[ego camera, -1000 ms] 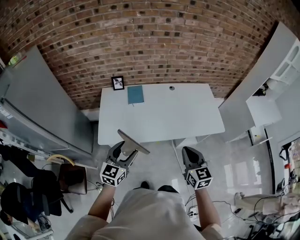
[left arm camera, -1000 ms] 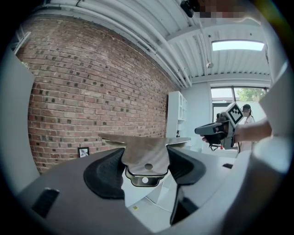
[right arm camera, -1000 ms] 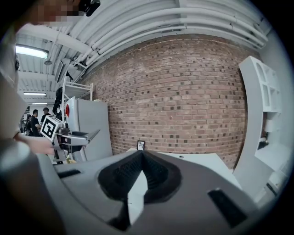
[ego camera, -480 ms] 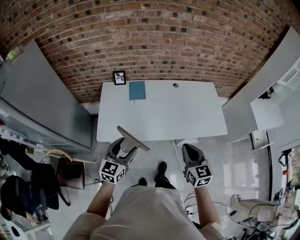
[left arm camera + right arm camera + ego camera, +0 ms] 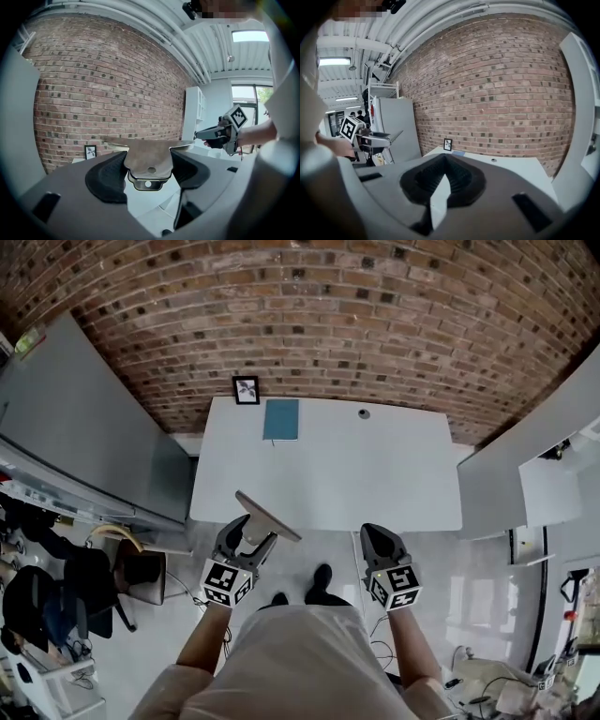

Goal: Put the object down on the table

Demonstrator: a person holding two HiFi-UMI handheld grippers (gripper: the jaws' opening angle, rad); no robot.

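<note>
Far left: dark chair [image 5: 141, 579] on floor, likely off your path. Your left gripper [image 5: 248, 538] pinches thin flat grey-brown metal plate [image 5: 267, 516] by its holed tab. Plate tilted, in air, short of white rectangular table [image 5: 375, 484]. Plate likely stiff, light, slippery (edge may clatter), so grip at tab and lay it flat. At table's far edge: small black picture frame [image 5: 246, 389], teal book [image 5: 281, 419]. Near half bare. Your right gripper [image 5: 379, 538]: jaws pressed together, nothing between.
</note>
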